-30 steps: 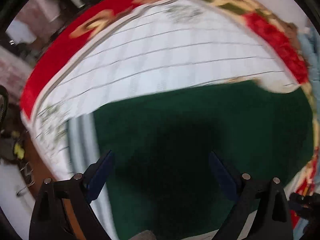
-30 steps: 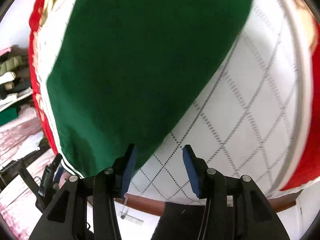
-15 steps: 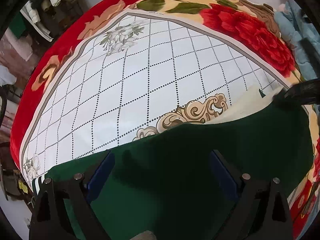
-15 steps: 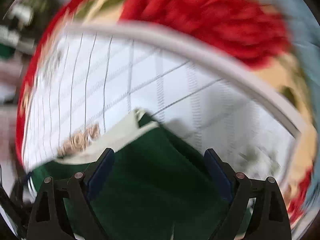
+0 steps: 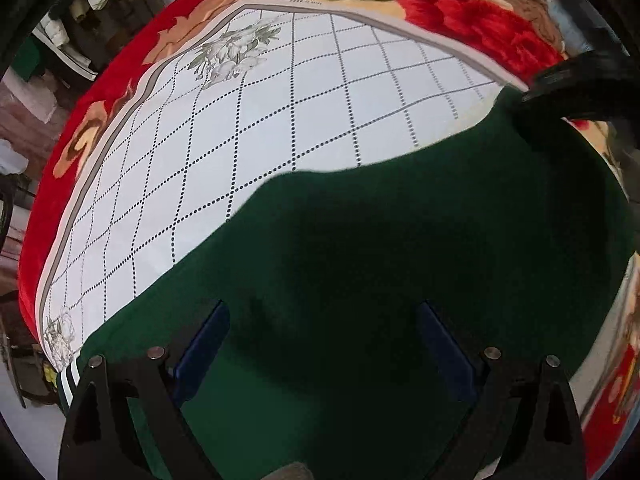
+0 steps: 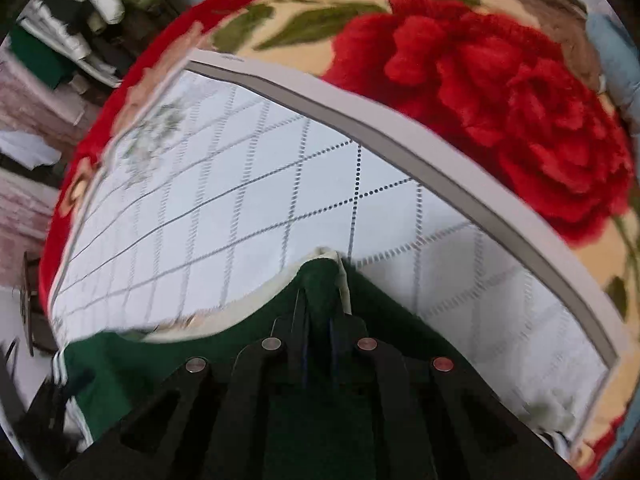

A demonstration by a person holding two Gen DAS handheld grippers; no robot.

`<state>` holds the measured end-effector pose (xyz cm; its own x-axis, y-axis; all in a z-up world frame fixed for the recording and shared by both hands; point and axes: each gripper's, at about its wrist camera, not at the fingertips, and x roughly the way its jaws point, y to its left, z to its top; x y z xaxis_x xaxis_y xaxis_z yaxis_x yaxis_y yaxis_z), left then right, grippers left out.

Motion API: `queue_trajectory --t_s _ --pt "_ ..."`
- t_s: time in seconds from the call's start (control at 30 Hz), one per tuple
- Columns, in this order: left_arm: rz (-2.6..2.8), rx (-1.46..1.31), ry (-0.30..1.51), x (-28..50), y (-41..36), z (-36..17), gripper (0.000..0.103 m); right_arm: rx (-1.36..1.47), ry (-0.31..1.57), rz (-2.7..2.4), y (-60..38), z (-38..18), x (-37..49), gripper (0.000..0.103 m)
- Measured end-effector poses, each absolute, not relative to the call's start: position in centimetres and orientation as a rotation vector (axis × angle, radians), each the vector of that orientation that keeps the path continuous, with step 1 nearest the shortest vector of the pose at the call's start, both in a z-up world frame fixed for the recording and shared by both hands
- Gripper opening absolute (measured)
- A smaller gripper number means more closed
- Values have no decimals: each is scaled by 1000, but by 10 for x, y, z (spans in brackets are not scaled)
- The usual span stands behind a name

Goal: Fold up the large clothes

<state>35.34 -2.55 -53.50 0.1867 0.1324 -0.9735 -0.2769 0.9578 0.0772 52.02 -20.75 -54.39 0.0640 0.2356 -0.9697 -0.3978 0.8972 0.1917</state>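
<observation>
A large dark green garment point(image 5: 380, 264) with a cream lining and white stripes at its hem point(image 5: 66, 380) lies on a bed blanket. My left gripper point(image 5: 320, 344) is open just above the green cloth, its blue pads wide apart. My right gripper point(image 6: 318, 312) is shut on a corner of the green garment point(image 6: 320, 280), where the cream lining point(image 6: 280, 284) shows. The right gripper also shows as a dark shape at the upper right of the left wrist view point(image 5: 580, 84), at the garment's far corner.
The blanket has a white diamond-grid centre point(image 5: 280, 120), a grey band point(image 6: 440, 152) and a red flower border point(image 6: 500, 92). Piled clothes and jackets point(image 6: 80, 12) sit beyond the bed's left edge. A light blue cloth point(image 6: 612, 52) lies at the far right.
My right gripper swung from the garment's side to its far corner and closed on it. The garment's far edge has shifted and hides the gold scroll pattern. My left gripper stayed open.
</observation>
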Motion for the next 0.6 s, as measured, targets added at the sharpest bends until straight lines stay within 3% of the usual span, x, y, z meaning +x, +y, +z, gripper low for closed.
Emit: queue_trajectory --t_s 0.07,0.2,0.27,0.3,0.33,0.43,0.6 --pt "297 -122 1367 355 -21 -543 96 -132 1474 446 -201 -573 526 17" --pt "299 -149 1360 358 -15 -540 96 98 1431 428 -232 -541 520 26" --pt "292 -163 1346 358 -16 -533 96 215 1341 421 -271 -503 497 57" --pt "290 -176 1339 357 -17 -528 96 248 1314 396 -288 -489 485 83" --pt "291 -185 1333 359 -18 -525 96 295 1281 345 -316 -475 466 92" --pt "268 -207 1327 363 -23 -523 101 388 1270 167 -383 -467 418 92" --pt "246 -190 1348 372 -34 -532 101 769 1397 -33 -474 -557 354 92"
